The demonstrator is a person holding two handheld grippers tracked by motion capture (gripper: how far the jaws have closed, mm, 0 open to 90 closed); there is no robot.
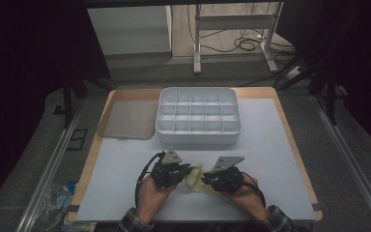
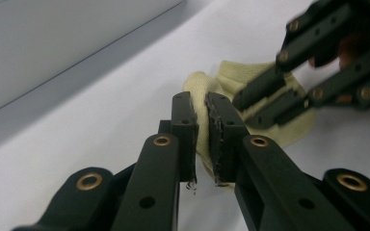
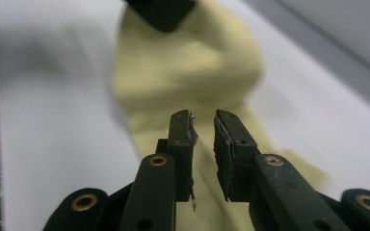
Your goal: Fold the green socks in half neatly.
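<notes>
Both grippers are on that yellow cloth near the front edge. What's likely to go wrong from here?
1. The left gripper pinches just a thin fold of the yellow cloth; a pull may slip it free.
2. The right gripper has its jaws slightly apart around the cloth, so its grip looks unsure.
3. The two grippers sit close together in the high view; jaws could collide.

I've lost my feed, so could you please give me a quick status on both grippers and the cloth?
Left gripper shut on the yellow cloth. Right gripper jaws narrowly parted over the cloth, grip unclear. Compartment tray and its lid sit apart beyond.
</notes>
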